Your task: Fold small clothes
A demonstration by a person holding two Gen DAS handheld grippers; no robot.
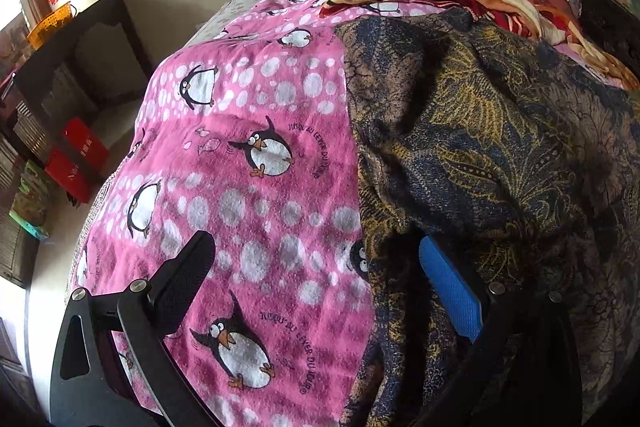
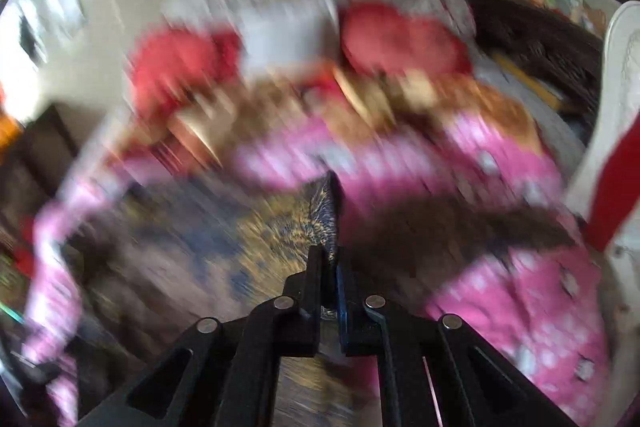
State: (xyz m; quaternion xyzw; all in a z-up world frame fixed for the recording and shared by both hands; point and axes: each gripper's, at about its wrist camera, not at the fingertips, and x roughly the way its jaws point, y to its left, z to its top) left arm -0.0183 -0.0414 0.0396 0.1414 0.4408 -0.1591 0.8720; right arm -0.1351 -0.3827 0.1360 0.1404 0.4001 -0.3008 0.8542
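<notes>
Garment: a dark patterned cloth (image 1: 500, 147) with gold and blue print is spread over the right part of a pink penguin blanket (image 1: 248, 147) on a bed; its left edge runs down the middle of the left wrist view.
Right gripper (image 2: 329, 259): the jaws are seen pressed together on an edge of the cloth, which rises between the fingers. The right wrist view is heavily blurred, so little else can be told there.
Left gripper (image 1: 316, 279): the jaws are held wide apart, low over the near edge of the cloth. The blue pad (image 1: 452, 291) lies against or just above the fabric; contact cannot be told. Nothing is clamped.
Step in hand: judged as one edge being carried across to make a fold.
Doing it well: the pinched edge should be kept taut and level, and laid evenly on the opposite edge. The near edge is best pinned or gripped by the free claw so the cloth is not dragged. The blanket underneath should be left out of the grip.
Risk: bunching if the cloth is swung too quickly.
</notes>
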